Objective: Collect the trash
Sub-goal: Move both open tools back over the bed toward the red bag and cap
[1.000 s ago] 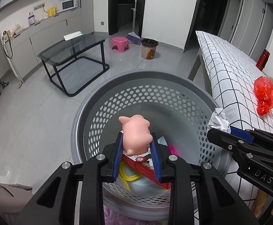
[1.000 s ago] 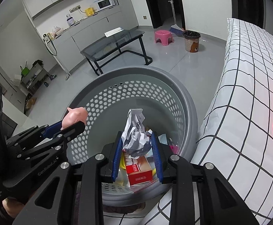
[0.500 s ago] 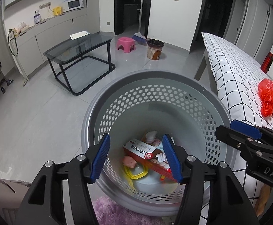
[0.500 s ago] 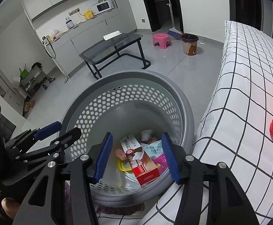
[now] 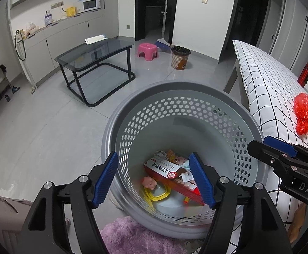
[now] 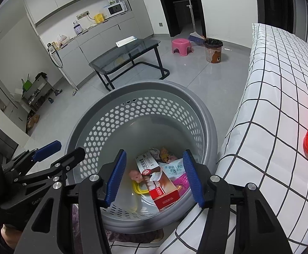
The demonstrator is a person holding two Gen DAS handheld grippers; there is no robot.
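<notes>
Both loads have been released since a second ago: the pink toy pig (image 5: 149, 182) and the crumpled paper (image 6: 154, 152), formerly gripped, are now seen lying in the grey perforated basket (image 5: 196, 114). The left claw (image 5: 152, 182) is held with its blue pads set wide and nothing between them. The right claw (image 6: 155, 180) is likewise spread wide and empty. Both are positioned above the near rim of the basket.

Inside the basket, the pig is found beside a yellow ring (image 5: 157, 193) and against a red and white carton (image 5: 173, 178); the paper is at the far side of the pile, next to a wipes packet (image 6: 174, 168).

The drop-off step is judged complete. One item is judged to remain: a red plastic bag (image 5: 305, 112) lying on the checked bed (image 6: 270, 97), to the right of the basket and well apart from both claws. The next move calls for the right claw to be swung over the bed, lowered onto the bag and closed on its bunched part; thin film may slip.

Below the basket, a purple rug (image 5: 132, 235) is visible. Farther off, grey floor tiles, a glass table (image 5: 94, 51), a pink stool (image 5: 147, 50), a small waste bin (image 5: 180, 57) and a broom (image 5: 163, 40) are noted.
</notes>
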